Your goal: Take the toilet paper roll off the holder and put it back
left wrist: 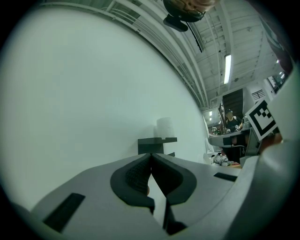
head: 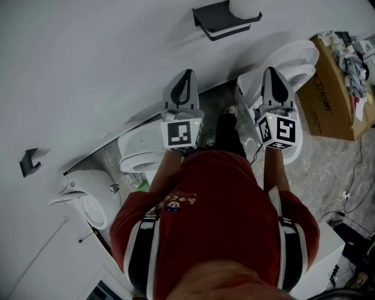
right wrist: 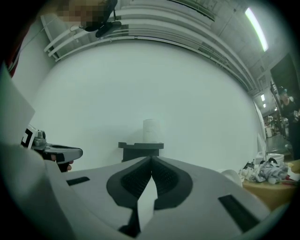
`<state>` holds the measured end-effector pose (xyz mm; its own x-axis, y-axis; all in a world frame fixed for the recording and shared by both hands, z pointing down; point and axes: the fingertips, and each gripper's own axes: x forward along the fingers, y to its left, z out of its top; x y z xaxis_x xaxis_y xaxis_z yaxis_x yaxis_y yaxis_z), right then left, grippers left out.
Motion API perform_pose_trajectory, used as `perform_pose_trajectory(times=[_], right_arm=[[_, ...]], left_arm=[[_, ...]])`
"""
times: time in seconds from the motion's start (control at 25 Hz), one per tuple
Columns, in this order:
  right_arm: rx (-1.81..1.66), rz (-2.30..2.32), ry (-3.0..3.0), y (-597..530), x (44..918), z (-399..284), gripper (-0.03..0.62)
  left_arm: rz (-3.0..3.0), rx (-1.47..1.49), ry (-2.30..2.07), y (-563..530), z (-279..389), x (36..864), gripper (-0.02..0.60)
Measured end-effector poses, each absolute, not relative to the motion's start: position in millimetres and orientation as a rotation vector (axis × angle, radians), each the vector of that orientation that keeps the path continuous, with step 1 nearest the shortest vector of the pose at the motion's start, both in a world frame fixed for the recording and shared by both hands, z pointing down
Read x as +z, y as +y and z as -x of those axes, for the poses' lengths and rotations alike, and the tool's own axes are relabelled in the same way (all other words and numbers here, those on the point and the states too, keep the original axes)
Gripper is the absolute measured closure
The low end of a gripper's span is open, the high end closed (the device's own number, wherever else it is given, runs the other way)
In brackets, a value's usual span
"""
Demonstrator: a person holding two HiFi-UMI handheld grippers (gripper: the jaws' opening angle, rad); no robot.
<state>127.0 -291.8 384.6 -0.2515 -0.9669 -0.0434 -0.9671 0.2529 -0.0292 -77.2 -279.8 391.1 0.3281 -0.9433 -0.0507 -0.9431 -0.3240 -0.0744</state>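
**Task item.** The toilet paper roll (right wrist: 151, 130) stands upright on the flat top of the dark wall-mounted holder (right wrist: 140, 151), touching it. In the head view, roll (head: 245, 7) and holder (head: 225, 21) sit on the white wall (head: 105, 64), well ahead of both grippers.

**Grippers.** The left gripper (left wrist: 151, 157) has its jaws closed tip to tip with nothing between them. The right gripper (right wrist: 151, 159) is likewise fully closed and empty. Both point level at the wall, side by side, and neither is near the holder.

**Step in hand.** Judged undetermined. A roll seated on the holder with both grippers empty and clear fits a roll still waiting to be lifted, and equally one already returned.

**Next move.** The views settle none. With the jaws closed as they stand, neither gripper could take hold of a roll this wide
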Motion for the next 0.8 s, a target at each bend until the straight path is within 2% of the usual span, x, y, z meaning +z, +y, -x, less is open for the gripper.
perform_pose_trajectory(times=[0.8], right_arm=[[-0.009, 1.92, 2.406, -296.5, 378.6, -128.7, 0.585]], left_arm=[[2.504, 0.033, 1.746, -283.5, 81.2, 384.6, 0.563]])
